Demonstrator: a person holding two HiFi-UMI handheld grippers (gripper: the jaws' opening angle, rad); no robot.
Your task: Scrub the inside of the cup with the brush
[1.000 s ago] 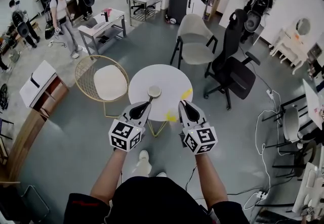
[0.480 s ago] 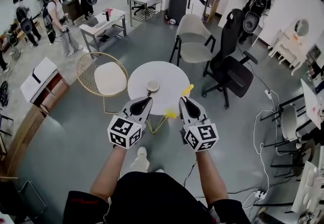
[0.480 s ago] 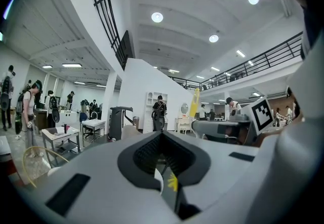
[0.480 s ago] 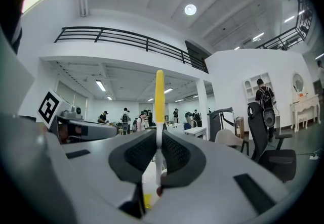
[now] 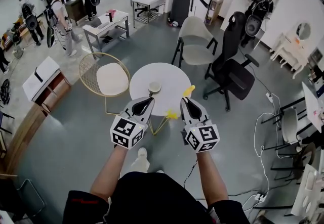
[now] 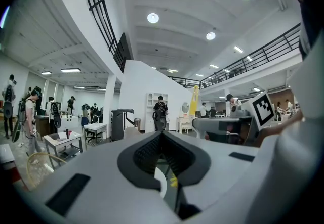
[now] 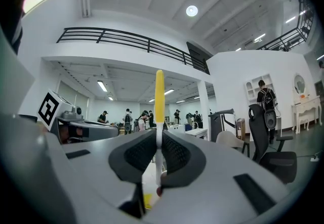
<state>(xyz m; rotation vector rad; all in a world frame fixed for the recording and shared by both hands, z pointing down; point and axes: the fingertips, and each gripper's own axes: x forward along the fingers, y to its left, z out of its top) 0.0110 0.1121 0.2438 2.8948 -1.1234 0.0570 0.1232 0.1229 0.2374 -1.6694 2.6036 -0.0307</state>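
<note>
Gold wire chair point(image 5: 104, 80) stands just left of the round white tabletop point(image 5: 167, 79). Left claw point(image 5: 148, 100) is clenched with nothing in it, held in the air at the tabletop's near-left edge. Cup point(image 5: 154, 87) sits mouth up near the tabletop's centre, apart from both claws. Right claw point(image 5: 185, 100) is at the tabletop's near-right edge, clamped on the brush point(image 5: 188, 90), thin white stem between the pads and a yellow end sticking out past the tips. Black office chair point(image 5: 233, 66) stands right of the tabletop.
</note>
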